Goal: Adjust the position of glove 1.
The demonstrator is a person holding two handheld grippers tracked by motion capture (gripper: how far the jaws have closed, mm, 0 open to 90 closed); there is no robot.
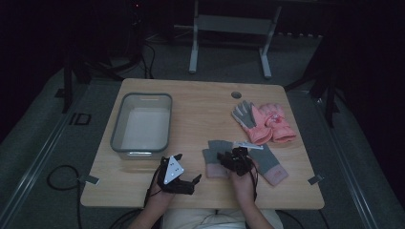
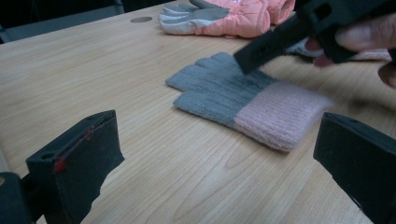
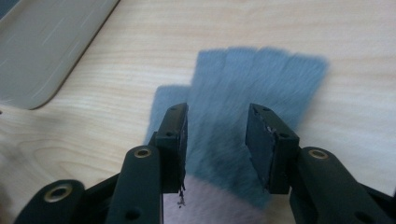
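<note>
Two grey knit gloves with pink cuffs lie near the table's front. My right gripper (image 1: 224,156) (image 3: 217,116) is open and low over the left knit glove (image 1: 213,160) (image 2: 243,105) (image 3: 254,77), with a jaw to each side of its palm. From the left gripper view, one right jaw tip rests on the grey knit. The other knit glove (image 1: 271,165) lies just right of that hand. My left gripper (image 1: 187,168) (image 2: 217,135) is wide open and holds nothing, a little left of the glove and facing it.
An empty grey bin (image 1: 141,123) (image 3: 46,42) stands on the left half of the wooden table (image 1: 200,109). A pair of pink padded gloves (image 1: 265,121) (image 2: 233,16) lies at the right rear. A white tag (image 1: 248,144) lies between the two pairs.
</note>
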